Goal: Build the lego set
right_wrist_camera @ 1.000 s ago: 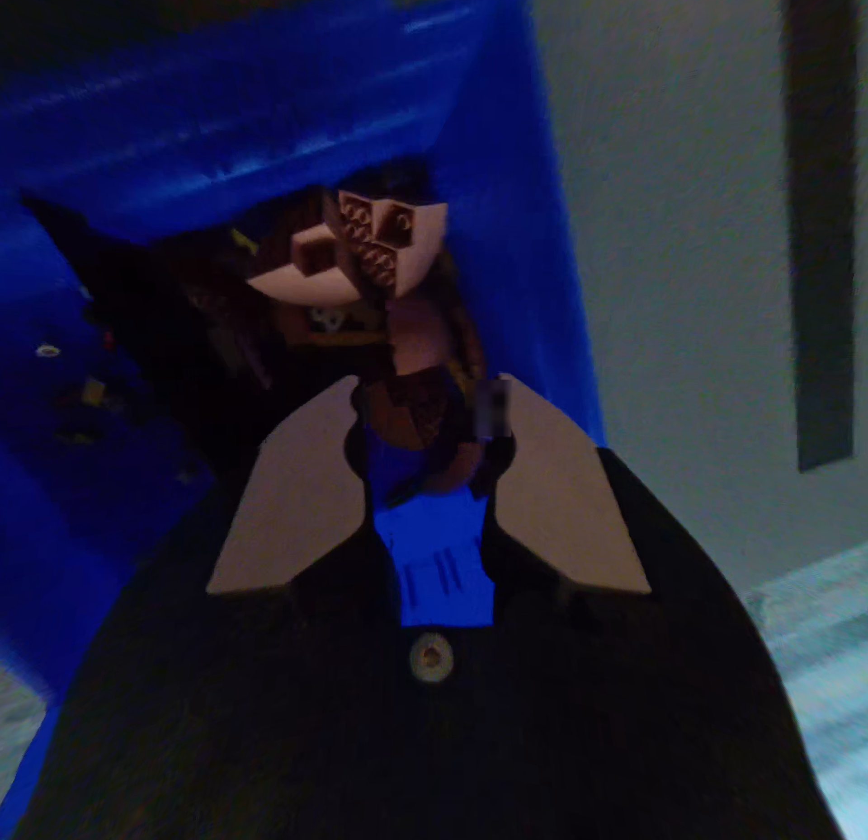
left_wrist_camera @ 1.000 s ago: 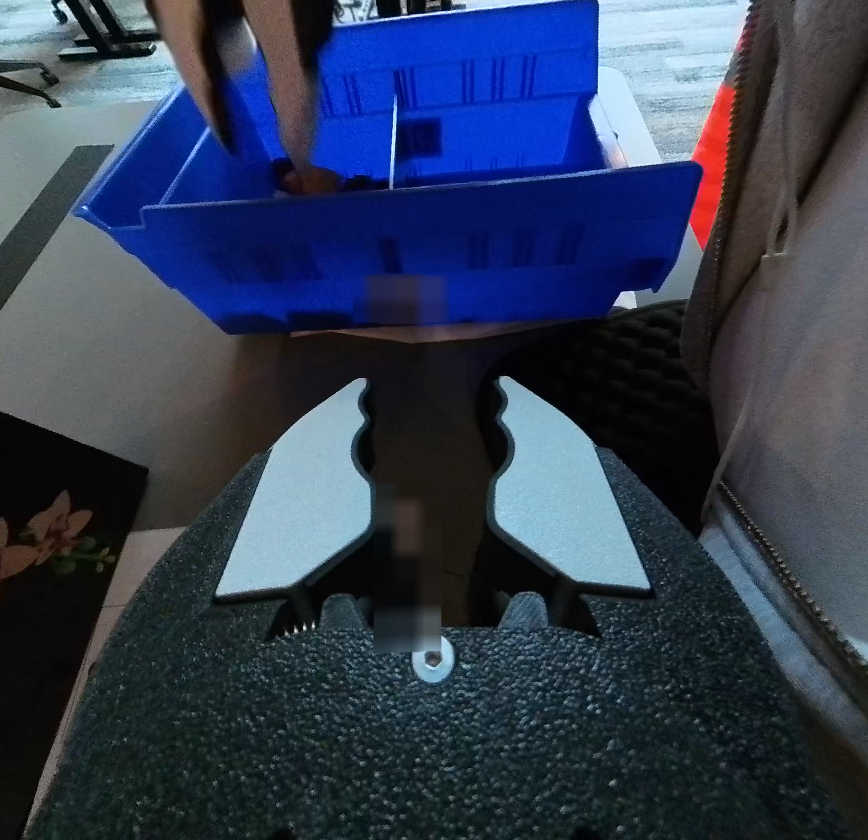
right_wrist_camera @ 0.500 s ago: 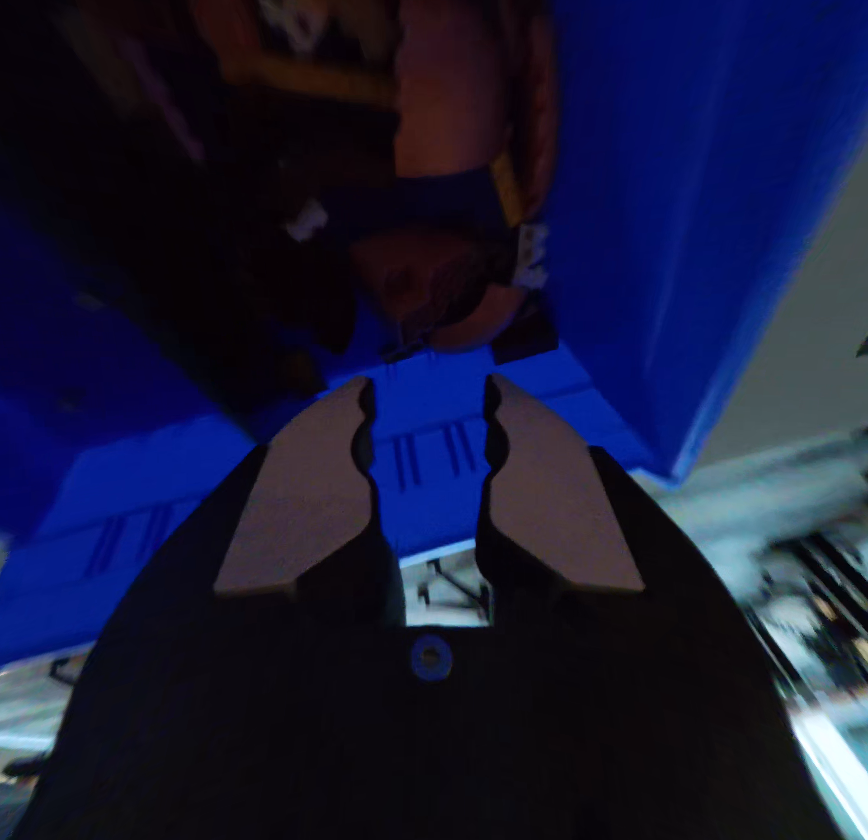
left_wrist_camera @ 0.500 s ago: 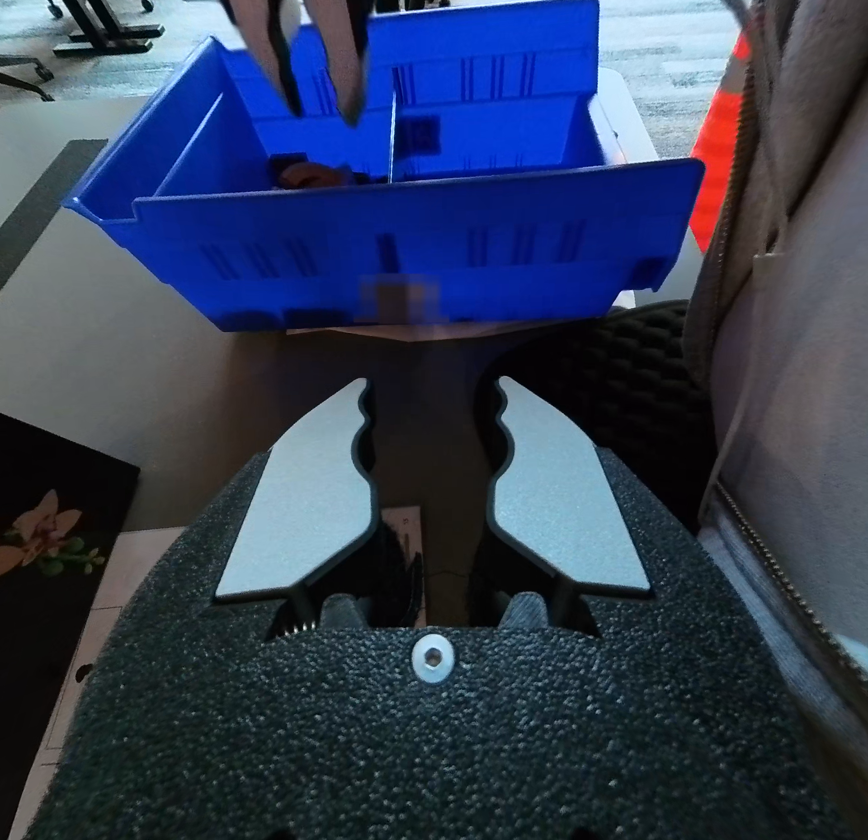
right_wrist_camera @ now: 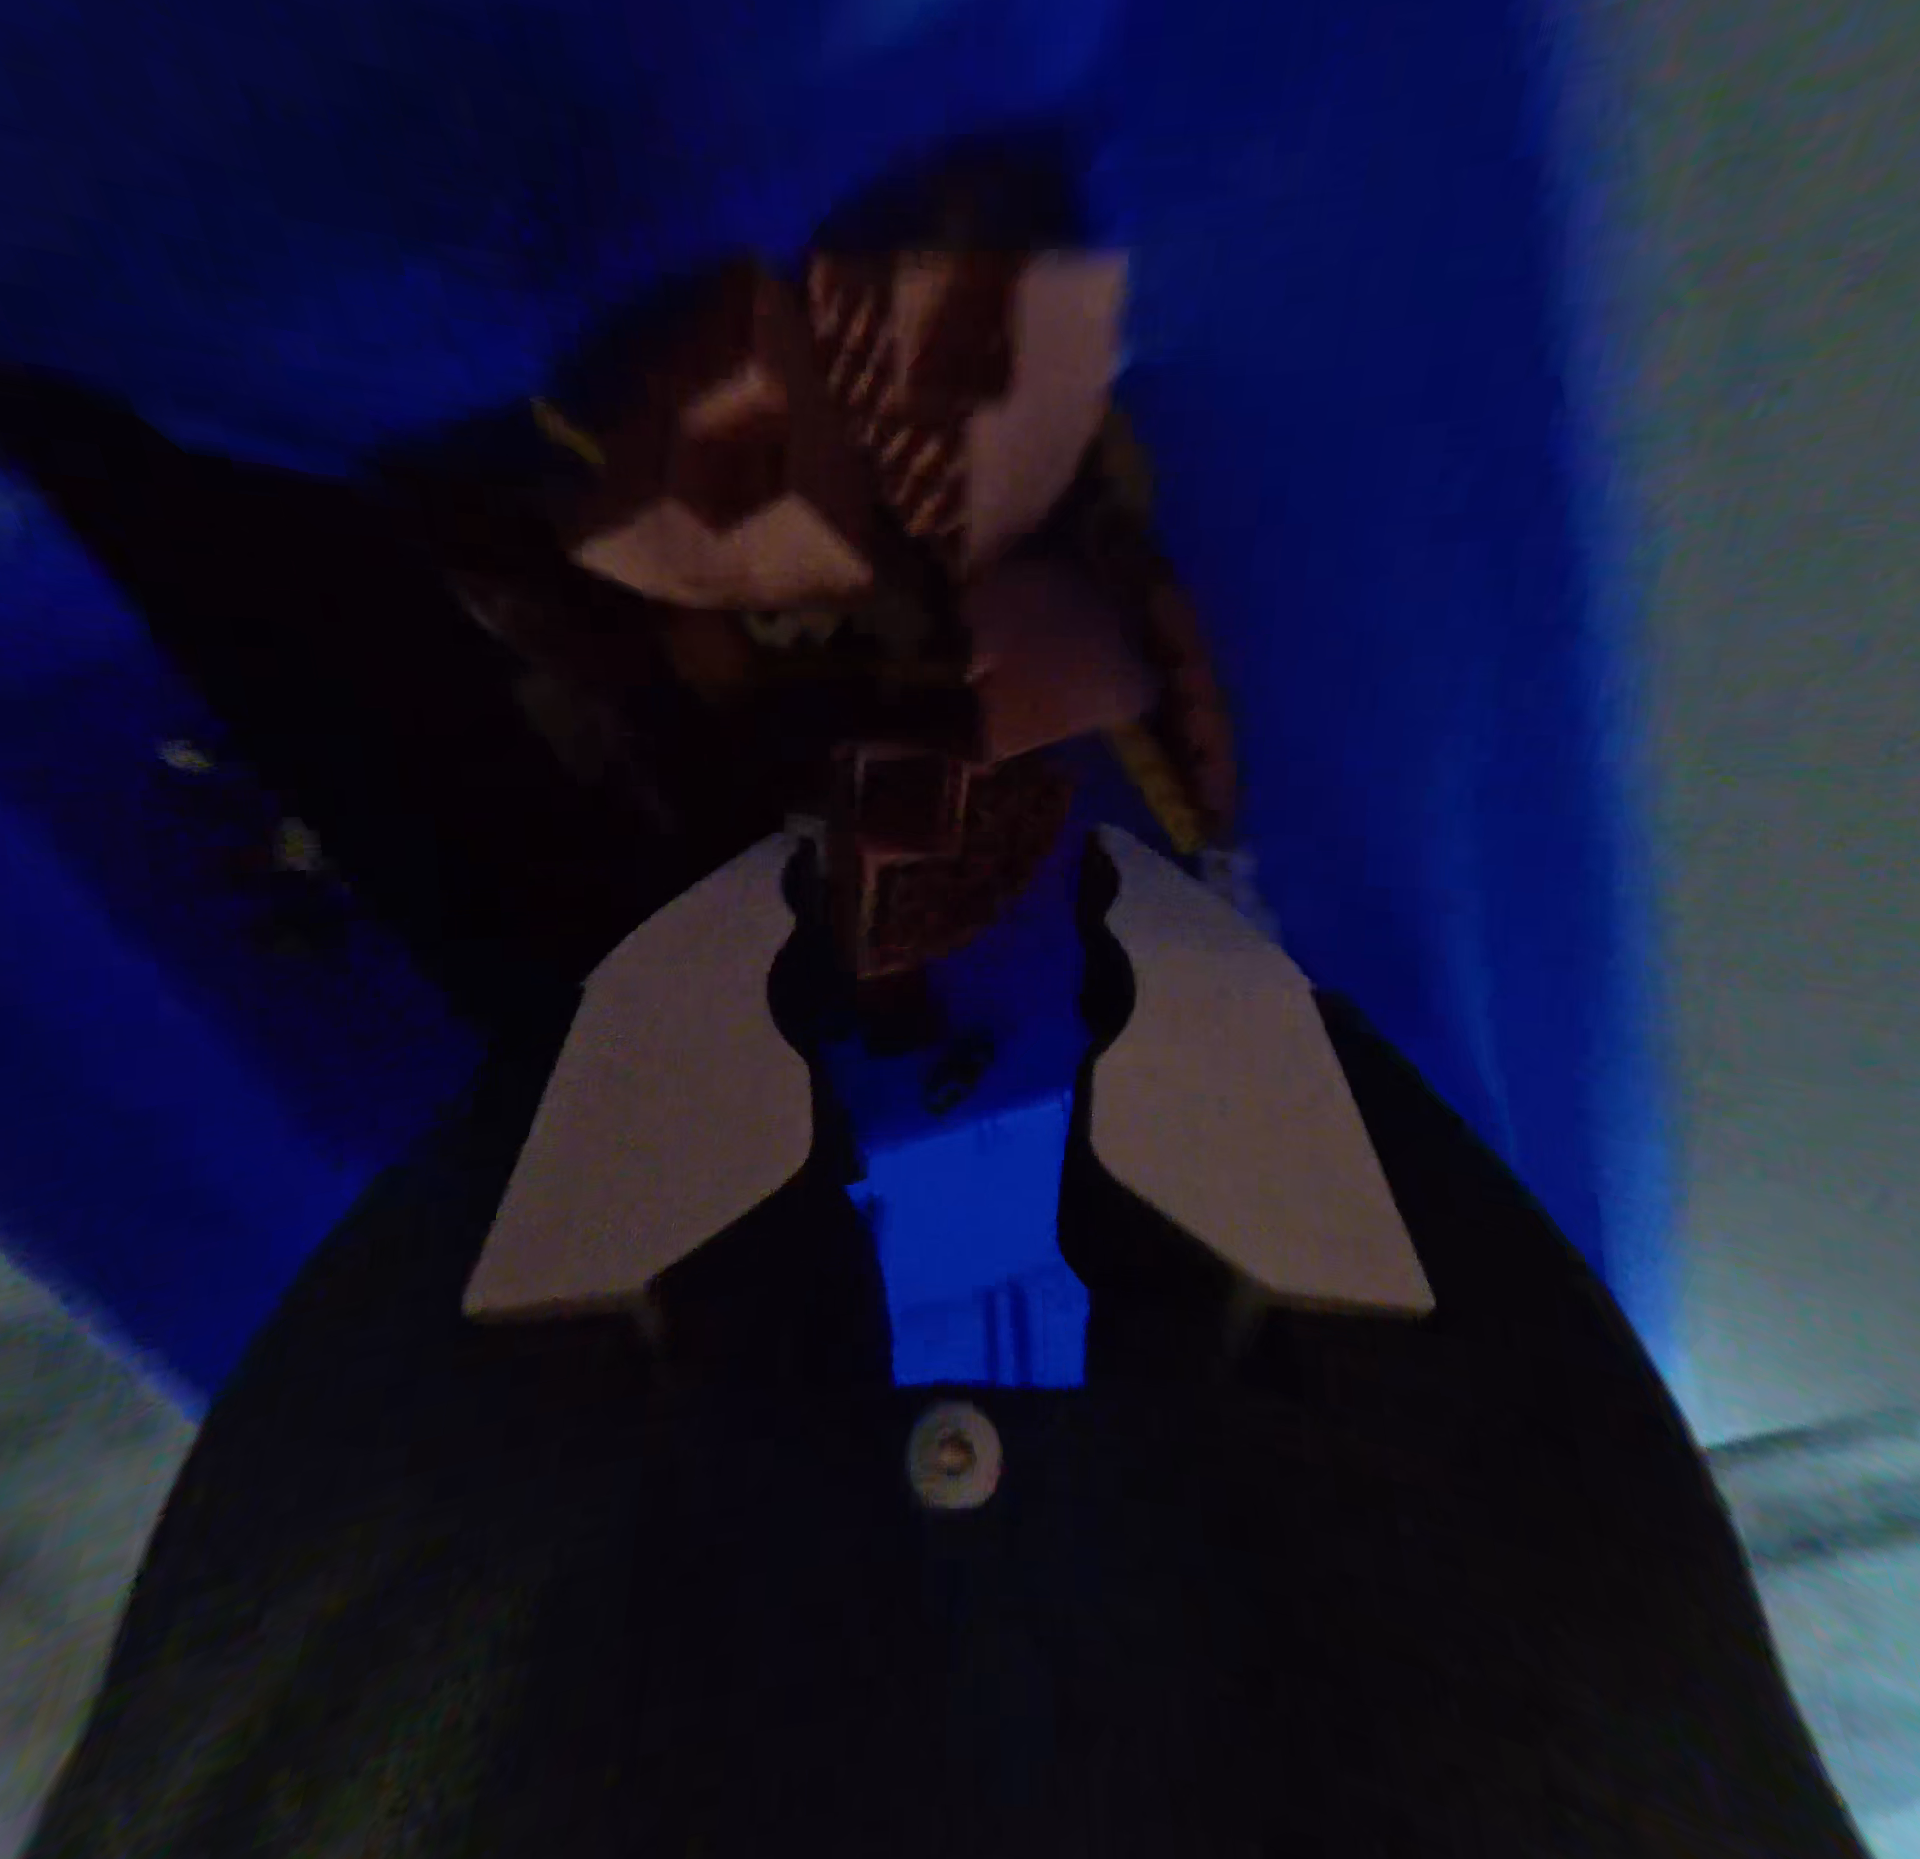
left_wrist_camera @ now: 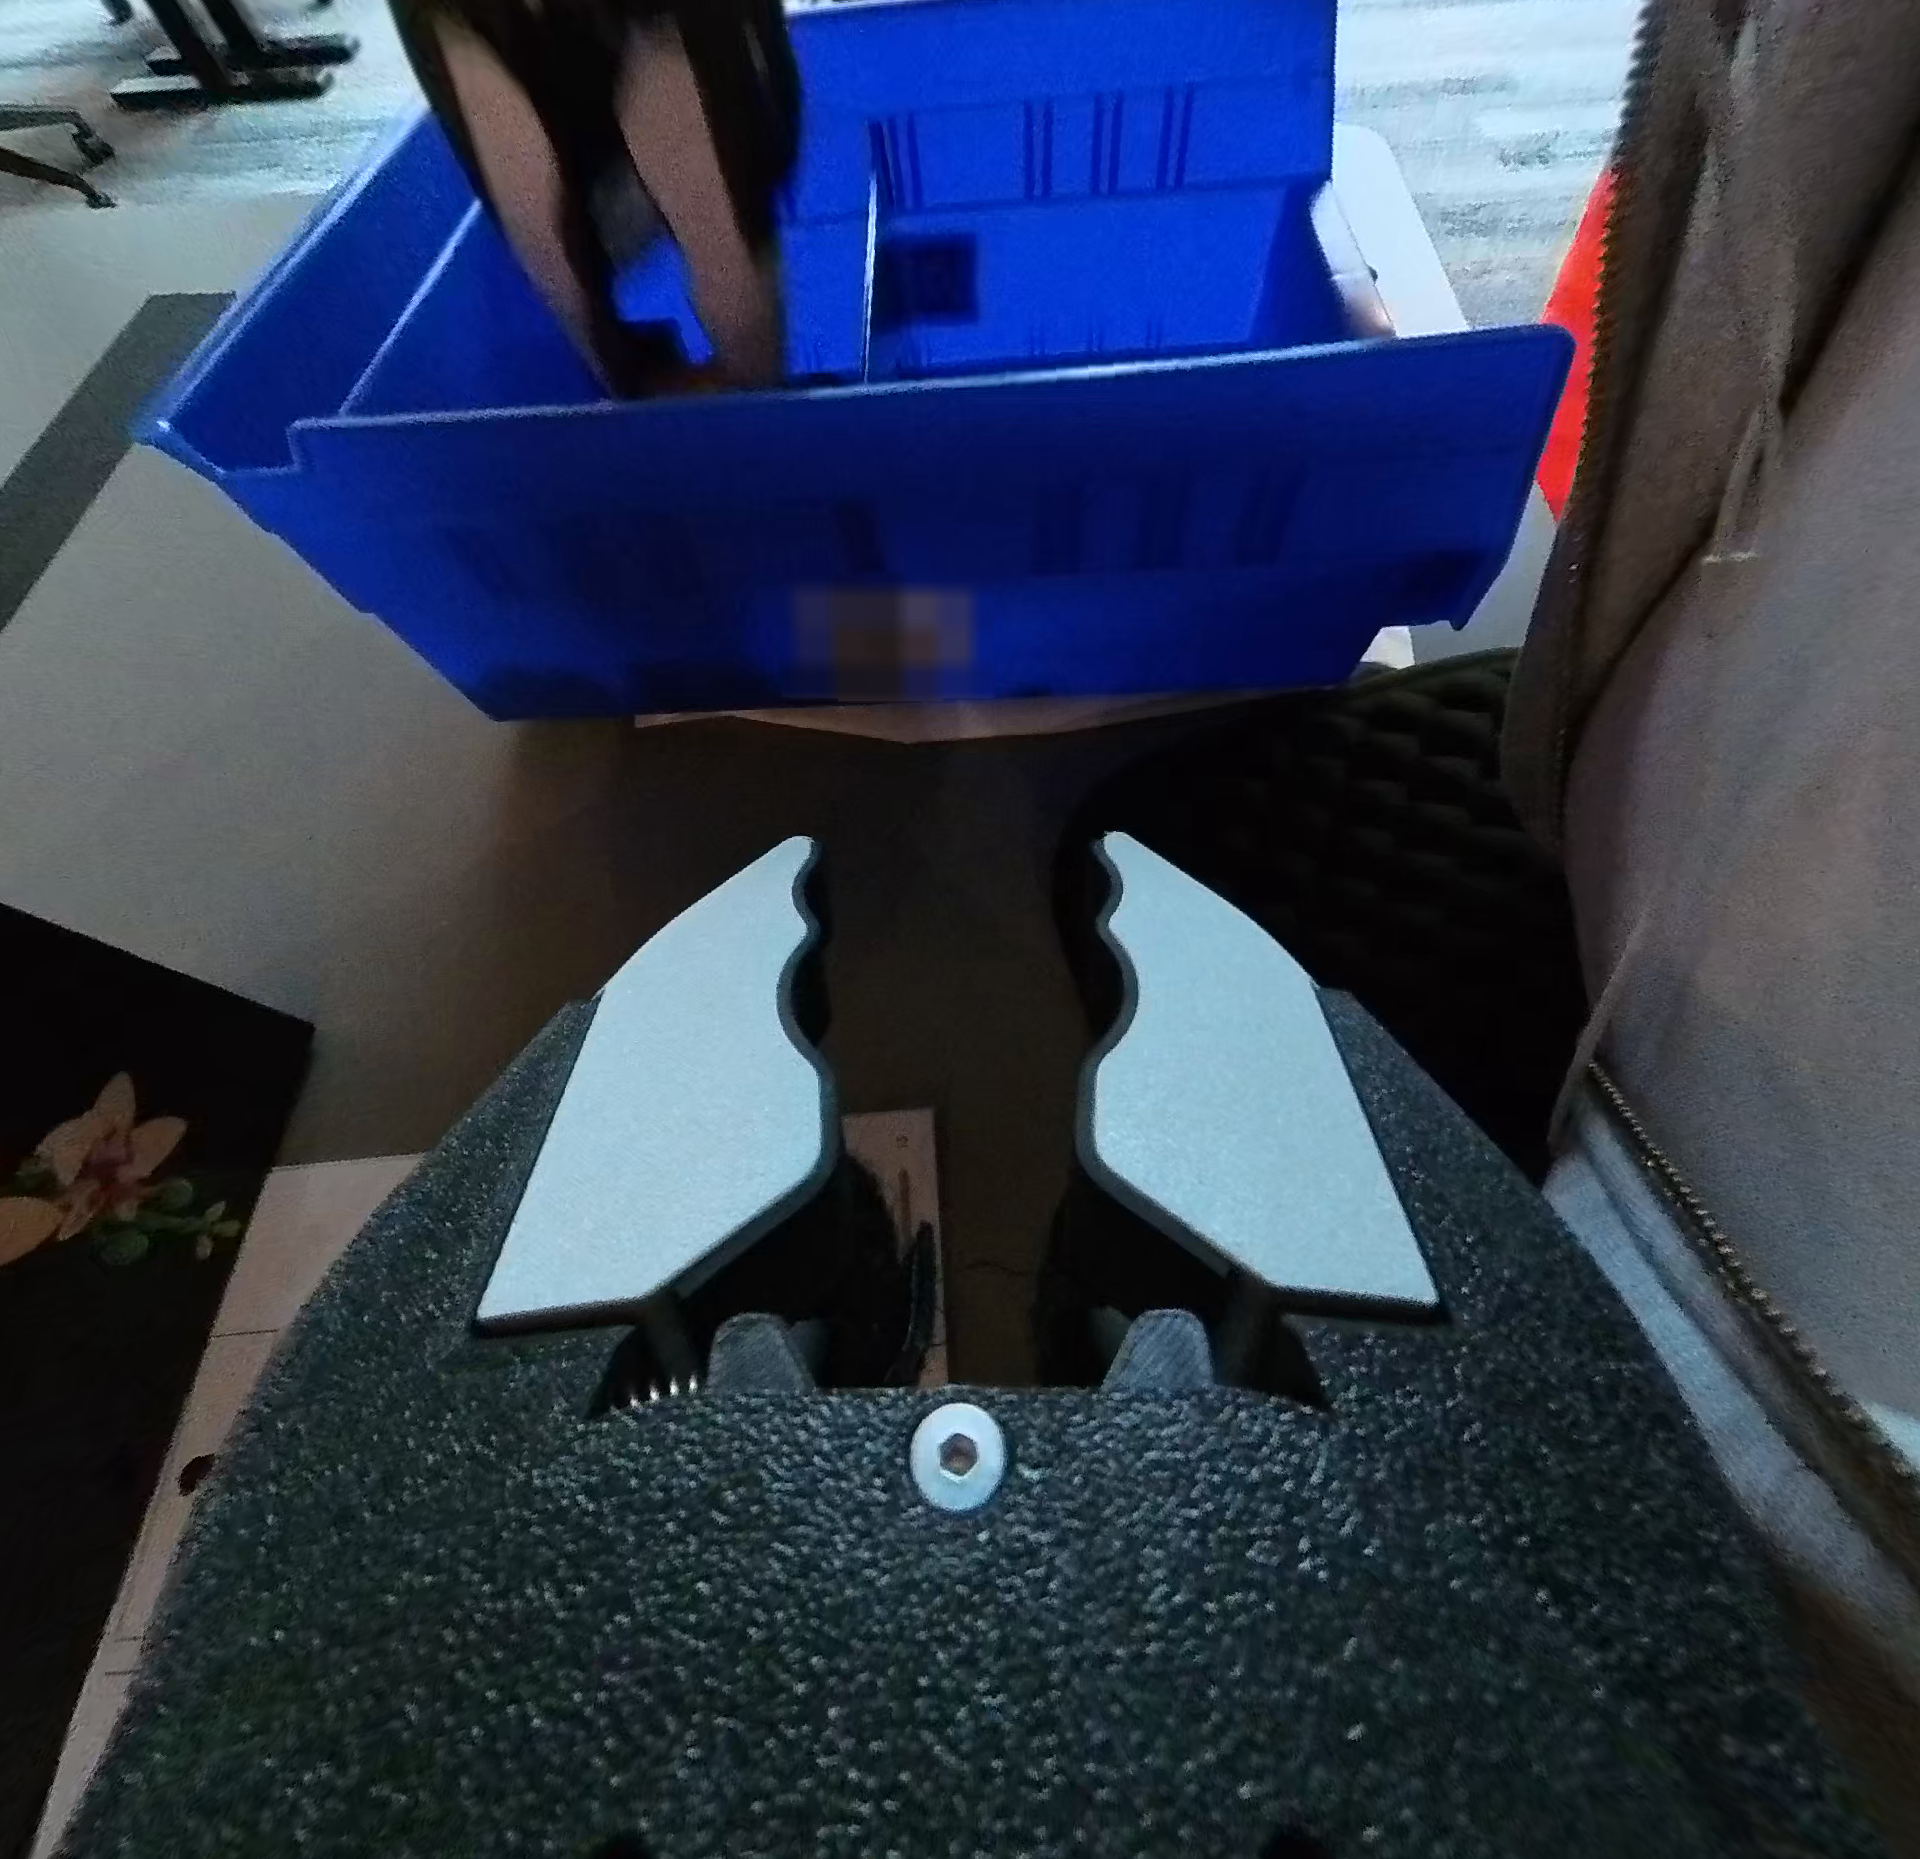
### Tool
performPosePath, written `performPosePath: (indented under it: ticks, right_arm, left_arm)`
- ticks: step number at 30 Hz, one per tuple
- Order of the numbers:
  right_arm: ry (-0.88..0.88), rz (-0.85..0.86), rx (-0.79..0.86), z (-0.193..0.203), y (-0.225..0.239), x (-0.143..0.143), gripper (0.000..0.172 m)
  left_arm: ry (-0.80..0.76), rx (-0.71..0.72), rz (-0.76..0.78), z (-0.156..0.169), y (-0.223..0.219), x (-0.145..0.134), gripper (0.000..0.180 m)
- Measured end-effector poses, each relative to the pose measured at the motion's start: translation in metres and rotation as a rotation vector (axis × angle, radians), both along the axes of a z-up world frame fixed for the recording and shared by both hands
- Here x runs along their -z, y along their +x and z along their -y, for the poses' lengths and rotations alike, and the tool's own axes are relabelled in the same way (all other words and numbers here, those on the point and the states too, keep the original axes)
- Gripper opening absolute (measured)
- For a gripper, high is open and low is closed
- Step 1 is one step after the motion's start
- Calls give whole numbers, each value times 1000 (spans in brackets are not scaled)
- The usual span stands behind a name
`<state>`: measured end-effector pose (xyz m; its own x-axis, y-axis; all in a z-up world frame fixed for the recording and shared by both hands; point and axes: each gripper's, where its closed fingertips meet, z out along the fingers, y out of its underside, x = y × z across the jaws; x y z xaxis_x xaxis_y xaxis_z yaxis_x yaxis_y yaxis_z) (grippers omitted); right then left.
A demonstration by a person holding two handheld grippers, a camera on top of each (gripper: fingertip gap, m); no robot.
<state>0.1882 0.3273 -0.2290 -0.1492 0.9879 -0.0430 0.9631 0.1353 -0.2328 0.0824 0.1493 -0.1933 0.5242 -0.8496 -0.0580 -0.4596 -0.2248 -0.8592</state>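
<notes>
Fingers of the left gripper stand apart with nothing between them but dim table surface; this gripper hangs back from the blue bin, short of its near wall and touching nothing. To its right a dark woven chair back and a person's grey zipped jacket crowd the view; to its left a black mat with a flower print lies on the table.

Reaching down into the bin's left compartment, left of a thin white divider, is the right gripper, seen in the left wrist view as a blurred dark shape over the far rim. Its fingers are spread, and a brown ribbed piece of a heap of brown and pale toy parts sits between the tips. It lies close against the left pad, while blue bin floor shows between it and the right pad, so the pads do not clamp it; the picture is blurred and dark, so contact on the left side is uncertain. The piece's long side runs roughly along the fingers, pointing away toward the heap, which lies straight ahead and slightly left of the tips, close to the bin's side wall.

The right gripper is clearly the nearer of the two to the heap; the left one is well apart from it, outside the bin.
</notes>
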Motion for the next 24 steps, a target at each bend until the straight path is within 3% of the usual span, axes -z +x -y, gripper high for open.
performPosePath:
  ticks: [4, 9, 14, 18, 24]
  right_arm:
    - [46, -190, 81, -16, 4, -49, 48]
    - [125, -236, 131, -20, 32, -74, 55]
    - [128, -255, 184, -15, 48, -74, 57]
    - [137, -251, 148, -11, 45, -65, 43]
    - [152, -204, 82, -12, 35, -55, 37]
  left_arm:
    - [-1, -10, 10, -1, 0, -1, 47]
    - [0, 0, 11, -2, 2, 0, 47]
    - [0, 1, 9, -3, 3, 0, 47]
    - [-2, 4, 6, -3, 5, 0, 47]
    - [0, -1, -5, -3, 3, 0, 47]
